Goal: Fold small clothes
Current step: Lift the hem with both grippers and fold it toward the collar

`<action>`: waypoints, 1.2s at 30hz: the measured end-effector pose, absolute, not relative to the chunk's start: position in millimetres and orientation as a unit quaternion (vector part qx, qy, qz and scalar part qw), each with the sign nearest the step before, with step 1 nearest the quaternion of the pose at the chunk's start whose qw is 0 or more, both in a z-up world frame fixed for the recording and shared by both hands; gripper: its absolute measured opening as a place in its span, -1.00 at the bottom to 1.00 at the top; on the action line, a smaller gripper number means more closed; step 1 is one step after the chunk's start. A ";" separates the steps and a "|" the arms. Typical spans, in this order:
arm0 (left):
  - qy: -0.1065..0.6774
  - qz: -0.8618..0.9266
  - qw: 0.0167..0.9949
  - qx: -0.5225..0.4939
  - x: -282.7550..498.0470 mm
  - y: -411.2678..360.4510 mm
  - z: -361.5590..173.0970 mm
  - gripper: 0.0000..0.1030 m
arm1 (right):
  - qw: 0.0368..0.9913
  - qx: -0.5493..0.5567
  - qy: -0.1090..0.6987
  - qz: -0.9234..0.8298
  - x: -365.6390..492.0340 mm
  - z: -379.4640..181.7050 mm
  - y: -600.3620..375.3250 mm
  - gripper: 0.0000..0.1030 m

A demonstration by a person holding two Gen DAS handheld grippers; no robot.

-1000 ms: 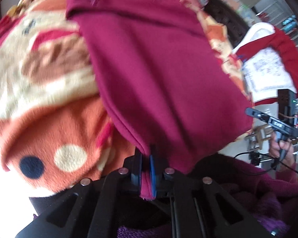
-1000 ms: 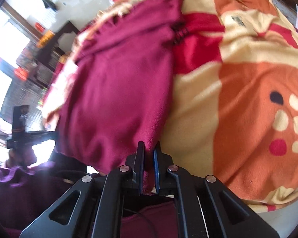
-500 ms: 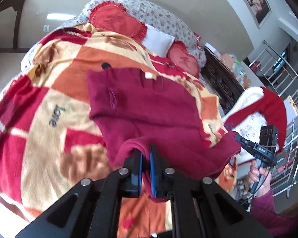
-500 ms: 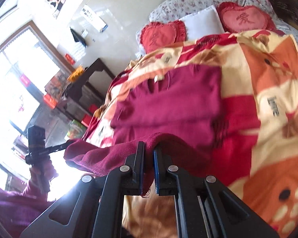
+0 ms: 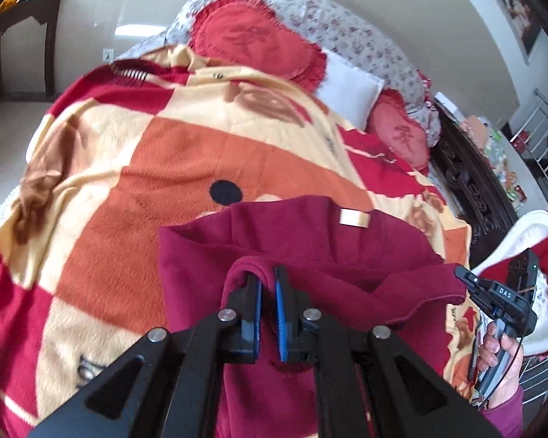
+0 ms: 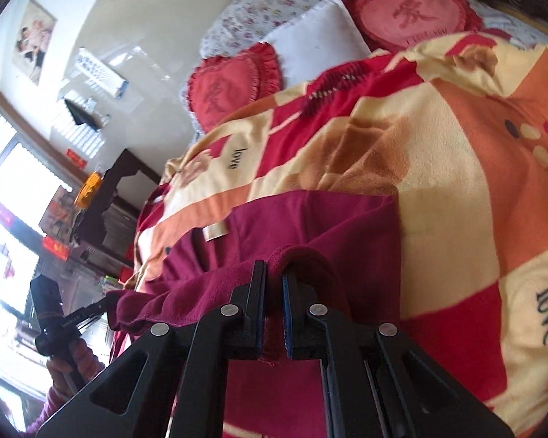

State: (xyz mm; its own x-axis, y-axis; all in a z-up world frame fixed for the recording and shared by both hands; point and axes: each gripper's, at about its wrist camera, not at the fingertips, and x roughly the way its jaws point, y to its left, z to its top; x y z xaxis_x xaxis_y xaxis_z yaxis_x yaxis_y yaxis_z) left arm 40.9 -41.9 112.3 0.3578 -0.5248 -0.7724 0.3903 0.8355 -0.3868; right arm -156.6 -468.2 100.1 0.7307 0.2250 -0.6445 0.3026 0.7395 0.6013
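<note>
Left wrist view: we find the maroon garment (image 5: 292, 241) lying on the bed's blanket (image 5: 135, 168), its neckline end with a pale label (image 5: 353, 217) farthest from the camera and its near hem lifted and doubled over toward that end. The left gripper (image 5: 267, 284) is clamped on one corner of this raised hem, cloth showing between its blue-lined fingers (image 5: 279, 314) and draping over the tips. At the right edge of the same view we note the right gripper (image 5: 469, 281) pinching the opposite corner of the hem, with the person's right hand (image 5: 500, 357) on its handle and a purple sleeve below. In the right wrist view we confirm this: the right gripper (image 6: 273, 277) is closed on the garment (image 6: 310, 226), fabric trapped between its fingers, and the hem runs slack from there to the far left, where the left gripper (image 6: 104, 304) holds its corner above the person's left hand (image 6: 76, 361). The folded part rests on the flat lower layer; the label (image 6: 215, 233) remains uncovered. The blanket (image 6: 456, 182) is patterned in orange, cream and red blocks with the word "love". Beyond it, at the head of the bed, we record two red heart-shaped cushions (image 5: 252, 42) and a white pillow (image 5: 347, 91) between them, against a floral headboard (image 5: 347, 25). A dark wooden cabinet (image 5: 467, 179) stands beside the bed.
</note>
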 end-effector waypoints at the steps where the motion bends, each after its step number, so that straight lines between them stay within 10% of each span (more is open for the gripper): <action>1: 0.499 -0.275 0.819 -0.067 47.2 -44.5 106.6 -0.84 | 0.855 0.363 0.368 -0.031 -150.8 95.9 -471.7 -1.00; 4: 0.517 -0.284 0.804 -0.078 57.9 -44.8 101.4 -0.64 | 0.867 0.342 0.359 -0.056 -145.3 100.1 -481.0 -0.63; 9: 0.453 -0.291 0.839 -0.075 41.6 -29.0 131.4 0.76 | 0.881 0.321 0.344 -0.041 -170.0 118.4 -473.7 -0.62; 23: 0.540 -0.225 0.811 -0.005 64.9 -65.9 51.7 0.57 | 0.873 0.256 0.409 -0.072 -63.1 70.4 -442.7 -0.66; 36: 0.534 -0.334 0.776 -0.021 -35.4 20.2 77.1 0.60 | 0.870 0.240 0.428 -0.048 -224.6 85.8 -424.3 -0.53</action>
